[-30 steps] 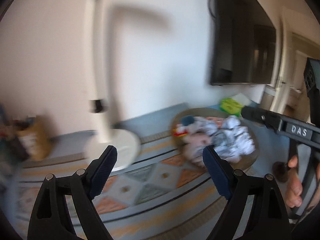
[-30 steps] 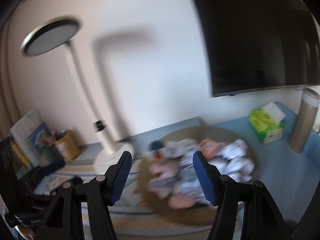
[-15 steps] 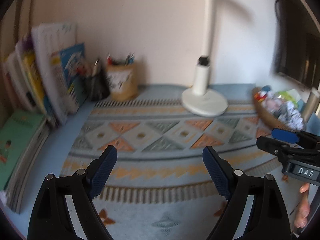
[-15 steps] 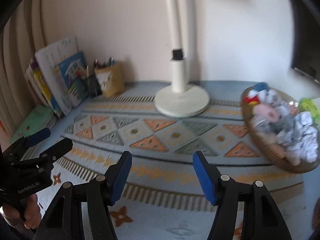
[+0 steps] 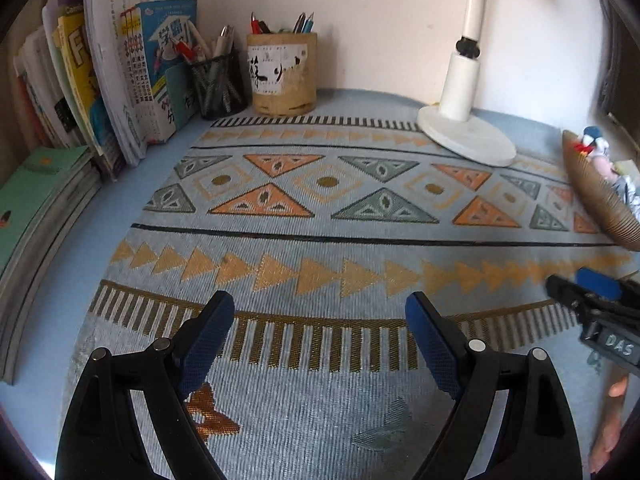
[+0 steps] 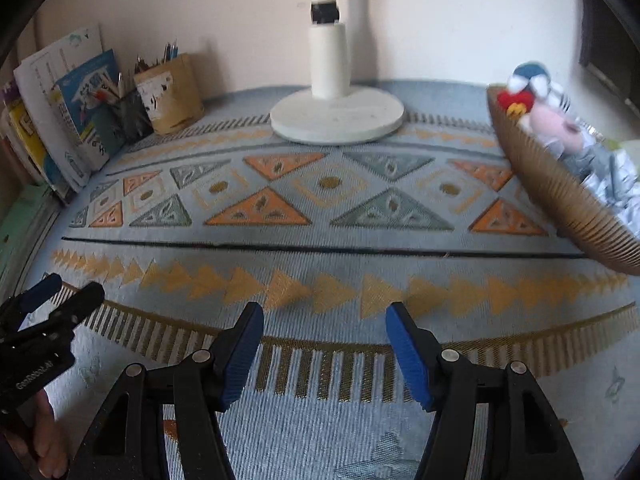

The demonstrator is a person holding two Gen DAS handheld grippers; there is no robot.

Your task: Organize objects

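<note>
Both grippers hang empty over bare mat (image 5: 320, 240), left gripper (image 5: 320, 340) wide apart, right gripper (image 6: 324, 344) opening; beyond stand lamp (image 6: 336, 116) and pen cups (image 5: 282, 76), books (image 5: 120, 80) far left, basket (image 6: 560, 200) of toys (image 6: 548, 128) far right.

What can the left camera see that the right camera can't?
Only the left wrist view shows the flat green books lying in a clear stack, and the pens in the black mesh cup sharply. Only the right wrist view shows well into the basket, with its pink plush toy and crumpled paper. Both show the patterned mat, white lamp base, tan pen holder and upright books. Both grippers hold nothing: the left gripper is wide open, the right gripper is opening.
</note>
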